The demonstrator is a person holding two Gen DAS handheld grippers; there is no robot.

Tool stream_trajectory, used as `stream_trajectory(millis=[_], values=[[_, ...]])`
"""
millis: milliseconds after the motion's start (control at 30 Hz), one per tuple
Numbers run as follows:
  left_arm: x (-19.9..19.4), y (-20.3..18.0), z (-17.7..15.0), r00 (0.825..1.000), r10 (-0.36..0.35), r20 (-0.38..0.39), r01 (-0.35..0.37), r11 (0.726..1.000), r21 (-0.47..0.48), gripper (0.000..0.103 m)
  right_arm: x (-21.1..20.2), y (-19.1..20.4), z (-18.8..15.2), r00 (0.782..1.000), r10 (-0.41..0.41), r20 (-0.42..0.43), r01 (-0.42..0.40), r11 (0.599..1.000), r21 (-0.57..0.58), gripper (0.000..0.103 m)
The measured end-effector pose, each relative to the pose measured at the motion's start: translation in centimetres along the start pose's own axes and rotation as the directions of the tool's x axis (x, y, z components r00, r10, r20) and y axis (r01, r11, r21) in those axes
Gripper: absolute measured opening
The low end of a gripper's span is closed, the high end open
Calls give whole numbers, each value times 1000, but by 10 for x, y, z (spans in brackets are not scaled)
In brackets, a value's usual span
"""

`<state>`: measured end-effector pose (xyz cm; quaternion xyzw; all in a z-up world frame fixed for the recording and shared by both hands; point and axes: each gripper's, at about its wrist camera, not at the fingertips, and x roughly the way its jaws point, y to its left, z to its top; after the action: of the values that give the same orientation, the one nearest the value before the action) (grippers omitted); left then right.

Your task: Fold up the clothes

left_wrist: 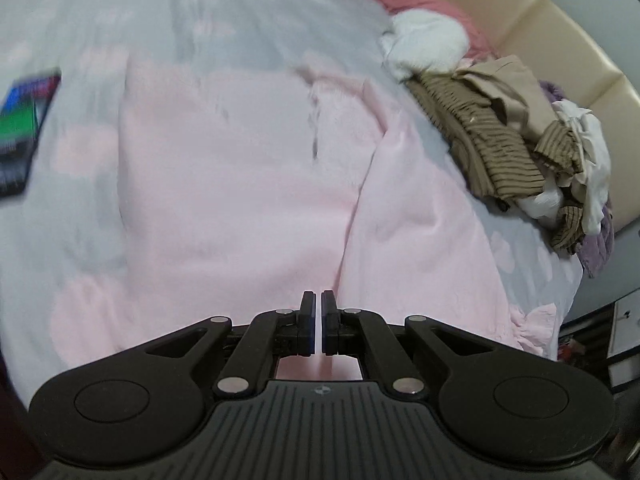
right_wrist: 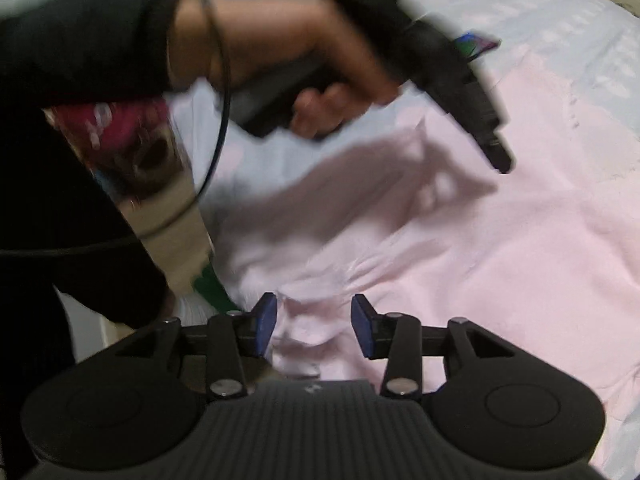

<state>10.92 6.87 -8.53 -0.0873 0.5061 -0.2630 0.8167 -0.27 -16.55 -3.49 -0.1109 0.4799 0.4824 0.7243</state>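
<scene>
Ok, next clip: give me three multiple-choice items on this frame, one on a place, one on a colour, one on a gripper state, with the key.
1. Where is the heap of unfolded clothes in the left wrist view?
A. At the right, by the beige headboard
B. At the left, on the dark packet
C. Between the fingers

2. What colour is the garment spread on the bed?
A. Brown striped
B. Pale pink
C. Purple

3. How do the right hand-held gripper's jaws stand?
A. Shut on fabric
B. Out of view
C. Open, with crumpled fabric between them

Key:
1 A: the heap of unfolded clothes lies beside the beige headboard.
2 B: the garment is pale pink on the grey-blue bed cover.
3 C: the right hand-held gripper shows a wide gap; the left hand-held gripper is nearly closed.
</scene>
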Motion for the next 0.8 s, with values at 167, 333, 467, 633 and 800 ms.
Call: stream_trajectory(millis=[167,333,467,633,800], values=[[-2,-10,26,997,-21,71,17,999,47,1,-36,-81,-13,983,-152,102,124,963,238,51],[32,-34,73,992,-89,85,80,992,94,1,-73,-163,-27,934,-318,162,209,857,472,49],[71,-56,106,988,-135,70,126,984,125,1,-68,-228,-57,930,-317,188,117,738,665,43],[120,-73,122,993,-116,7,114,980,161,1,-55,-273,-89,932,-272,239,-20,620,784,36],[147,-71,129,995,-91,-33,95,983,159,1,-41,-294,-98,923,-221,314,-156,531,833,32]])
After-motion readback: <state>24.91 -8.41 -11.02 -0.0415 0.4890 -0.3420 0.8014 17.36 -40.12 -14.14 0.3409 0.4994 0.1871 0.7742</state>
